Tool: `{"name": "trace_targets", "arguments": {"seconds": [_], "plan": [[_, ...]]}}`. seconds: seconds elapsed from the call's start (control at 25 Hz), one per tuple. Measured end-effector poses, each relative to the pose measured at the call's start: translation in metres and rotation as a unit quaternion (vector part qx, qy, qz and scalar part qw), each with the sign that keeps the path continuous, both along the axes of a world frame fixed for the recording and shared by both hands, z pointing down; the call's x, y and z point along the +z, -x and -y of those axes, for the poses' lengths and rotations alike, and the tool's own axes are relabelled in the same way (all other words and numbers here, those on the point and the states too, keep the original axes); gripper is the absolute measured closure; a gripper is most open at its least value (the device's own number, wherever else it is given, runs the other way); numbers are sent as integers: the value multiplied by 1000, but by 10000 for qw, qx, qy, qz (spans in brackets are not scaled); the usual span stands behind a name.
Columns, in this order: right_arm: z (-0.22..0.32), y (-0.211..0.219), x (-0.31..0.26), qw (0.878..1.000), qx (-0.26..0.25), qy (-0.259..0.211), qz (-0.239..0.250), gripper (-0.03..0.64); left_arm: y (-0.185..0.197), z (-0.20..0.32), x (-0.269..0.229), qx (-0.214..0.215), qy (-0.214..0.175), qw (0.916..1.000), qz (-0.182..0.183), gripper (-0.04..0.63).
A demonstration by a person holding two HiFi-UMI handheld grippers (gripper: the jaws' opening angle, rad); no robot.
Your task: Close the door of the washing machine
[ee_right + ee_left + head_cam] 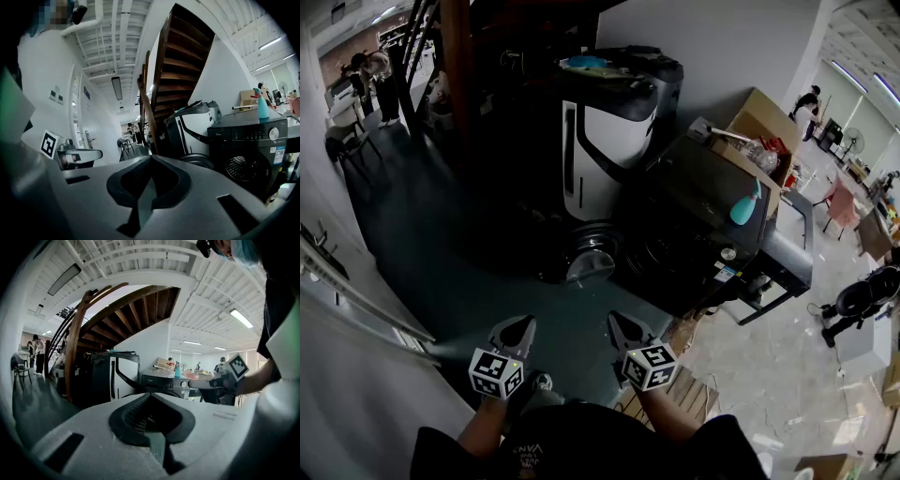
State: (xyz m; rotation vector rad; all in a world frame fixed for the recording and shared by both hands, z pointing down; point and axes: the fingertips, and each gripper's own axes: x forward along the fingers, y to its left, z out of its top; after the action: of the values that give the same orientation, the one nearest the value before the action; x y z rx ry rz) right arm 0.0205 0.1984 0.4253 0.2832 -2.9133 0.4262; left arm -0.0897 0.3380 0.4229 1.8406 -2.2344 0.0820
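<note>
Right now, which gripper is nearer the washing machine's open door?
Right. In the head view, the right gripper sits below the open door, slightly to its right. The left gripper is farther off, to the door's lower left. Neither touches it; both jaws are shut.

The washing machine (694, 225) was seen in black, its door (586, 261) rimmed in silver-grey; the spray bottle (745, 204) was coloured teal and the cardboard box (764, 127) brown. Black-and-white square markers were carried on the white cubes of the left gripper (523, 325) and the right gripper (617, 322).
</note>
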Motion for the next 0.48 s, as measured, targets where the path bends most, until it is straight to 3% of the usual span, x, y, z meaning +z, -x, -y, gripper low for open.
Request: {"name": "trace_targets", "arguments": {"seconds": [0.48], "plan": [[13,-2,7,9993,151,193,289,618,-10,8,15,45,21,9999,-140,588]]}}
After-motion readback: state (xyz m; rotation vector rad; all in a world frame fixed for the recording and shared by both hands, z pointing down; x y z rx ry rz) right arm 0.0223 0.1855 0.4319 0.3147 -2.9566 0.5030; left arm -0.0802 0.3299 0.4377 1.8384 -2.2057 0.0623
